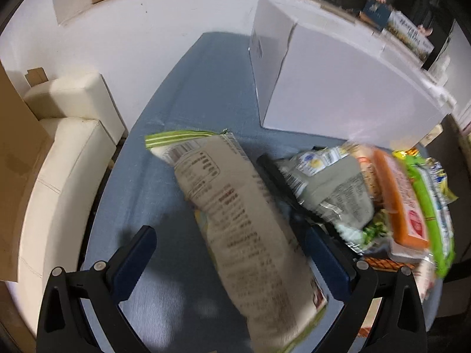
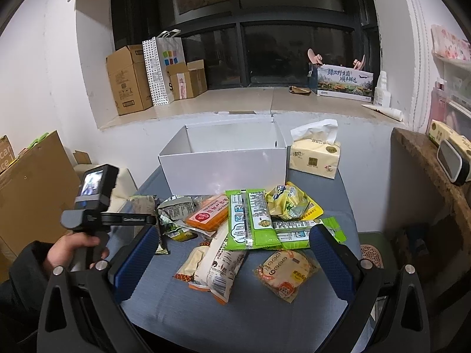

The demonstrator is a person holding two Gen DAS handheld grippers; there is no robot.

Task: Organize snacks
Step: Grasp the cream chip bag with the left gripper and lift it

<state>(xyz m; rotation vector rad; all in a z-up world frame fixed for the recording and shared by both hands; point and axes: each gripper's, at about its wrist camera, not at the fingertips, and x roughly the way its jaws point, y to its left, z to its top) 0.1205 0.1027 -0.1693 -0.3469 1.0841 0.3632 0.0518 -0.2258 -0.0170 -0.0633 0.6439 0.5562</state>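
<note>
One open white box [image 2: 223, 158], one tissue pack [image 2: 315, 158], roughly nine snack packets on the blue table [image 2: 182, 309]: two green, one orange, one round pastry; exact total unclear in the pile.

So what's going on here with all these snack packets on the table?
A person with a gripper in each hand is sorting snacks on a blue table. The left gripper is open around a beige packet, not clamped. The right gripper hovers open over the pile, holding nothing. The white box behind the pile stands open, and no snacks show inside it from here.
</note>
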